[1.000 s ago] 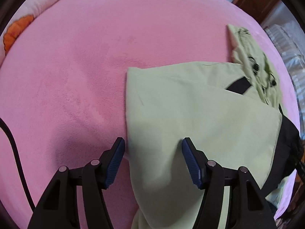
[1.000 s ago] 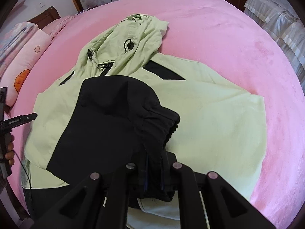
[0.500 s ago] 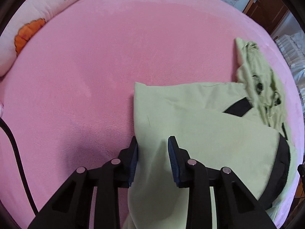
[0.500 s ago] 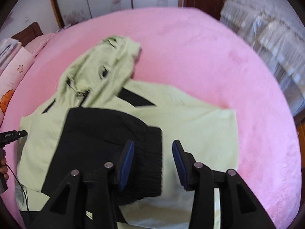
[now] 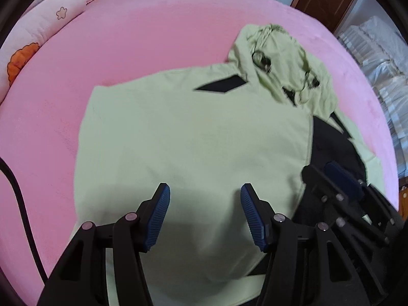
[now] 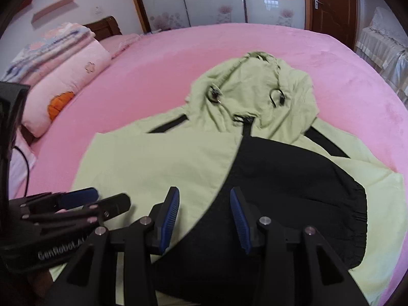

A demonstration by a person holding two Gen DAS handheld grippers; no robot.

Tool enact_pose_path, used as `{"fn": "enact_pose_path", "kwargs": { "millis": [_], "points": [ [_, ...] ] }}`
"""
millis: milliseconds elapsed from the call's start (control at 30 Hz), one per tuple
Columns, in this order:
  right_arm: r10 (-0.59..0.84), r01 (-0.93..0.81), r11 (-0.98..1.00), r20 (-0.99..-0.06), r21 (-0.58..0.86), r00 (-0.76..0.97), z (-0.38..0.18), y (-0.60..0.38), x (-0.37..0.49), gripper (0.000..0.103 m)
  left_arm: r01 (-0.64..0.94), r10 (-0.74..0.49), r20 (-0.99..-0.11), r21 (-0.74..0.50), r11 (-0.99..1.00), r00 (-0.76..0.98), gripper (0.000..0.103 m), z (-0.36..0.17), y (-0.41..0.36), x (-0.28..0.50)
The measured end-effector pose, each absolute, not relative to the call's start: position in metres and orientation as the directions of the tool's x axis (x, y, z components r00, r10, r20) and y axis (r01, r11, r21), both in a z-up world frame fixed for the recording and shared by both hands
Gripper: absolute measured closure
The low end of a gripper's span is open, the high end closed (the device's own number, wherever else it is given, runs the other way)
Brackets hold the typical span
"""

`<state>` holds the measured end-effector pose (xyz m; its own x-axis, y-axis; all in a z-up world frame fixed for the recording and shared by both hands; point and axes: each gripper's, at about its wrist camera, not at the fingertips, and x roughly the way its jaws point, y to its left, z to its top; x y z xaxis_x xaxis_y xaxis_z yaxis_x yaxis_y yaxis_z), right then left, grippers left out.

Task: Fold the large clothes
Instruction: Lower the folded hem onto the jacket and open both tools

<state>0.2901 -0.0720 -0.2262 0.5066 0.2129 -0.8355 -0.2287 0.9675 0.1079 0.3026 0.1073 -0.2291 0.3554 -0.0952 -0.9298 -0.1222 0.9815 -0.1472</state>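
Jacket point(image 5: 193, 137), pale green with black panels, lies spread on the pink bed point(image 5: 158, 33) with its hood point(image 6: 257, 89) at the far end from both grippers and a black sleeve point(image 6: 293, 178) folded across its front. Above its green front, the left gripper point(image 5: 205, 213) has just been opening, its jaws apart with nothing pinched between them. Just beside it, the right gripper point(image 6: 204, 215) hangs released over the edge where green meets black, its pads clear of the cloth.
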Motion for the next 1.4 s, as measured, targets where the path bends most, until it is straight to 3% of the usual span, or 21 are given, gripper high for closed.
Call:
{"fn": "enact_pose_path", "kwargs": {
  "millis": [267, 367, 400, 567, 833, 1033, 1400],
  "points": [
    [-0.036, -0.036, 0.997, -0.861, -0.063, 0.507, -0.254, -0.166, 0.306, 0.062, -0.085, -0.028, -0.938, -0.061, 0.994, 0.346, 0.047, -0.251, 0.114, 0.316],
    [0.003, -0.017, 1.000, -0.877, -0.006, 0.480, -0.259, -0.198, 0.305, 0.082, -0.078, 0.009, -0.939, -0.019, 0.997, 0.343, 0.046, -0.254, 0.119, 0.318],
    [0.006, -0.026, 1.000, -0.877, -0.007, 0.480, -0.258, -0.198, 0.304, 0.083, -0.078, 0.014, -0.940, -0.013, 0.997, 0.340, 0.045, -0.256, 0.119, 0.321],
    [-0.032, -0.043, 0.997, -0.877, -0.060, 0.480, -0.258, -0.190, 0.302, 0.080, -0.097, 0.032, -0.945, 0.000, 0.995, 0.324, 0.045, -0.256, 0.120, 0.326],
    [0.038, -0.045, 0.999, -0.890, 0.020, 0.454, -0.232, -0.197, 0.291, 0.079, -0.096, -0.005, -0.948, -0.038, 0.995, 0.318, 0.045, -0.232, 0.114, 0.314],
    [0.087, -0.071, 0.996, -0.873, 0.060, 0.479, -0.188, -0.209, 0.267, 0.079, -0.091, 0.059, -0.936, 0.029, 0.995, 0.347, 0.045, -0.189, 0.101, 0.287],
    [0.156, -0.131, 0.986, -0.825, 0.101, 0.543, -0.092, -0.219, 0.204, 0.076, -0.105, -0.012, -0.927, -0.055, 0.993, 0.374, 0.045, -0.097, 0.108, 0.207]
  ]
}}
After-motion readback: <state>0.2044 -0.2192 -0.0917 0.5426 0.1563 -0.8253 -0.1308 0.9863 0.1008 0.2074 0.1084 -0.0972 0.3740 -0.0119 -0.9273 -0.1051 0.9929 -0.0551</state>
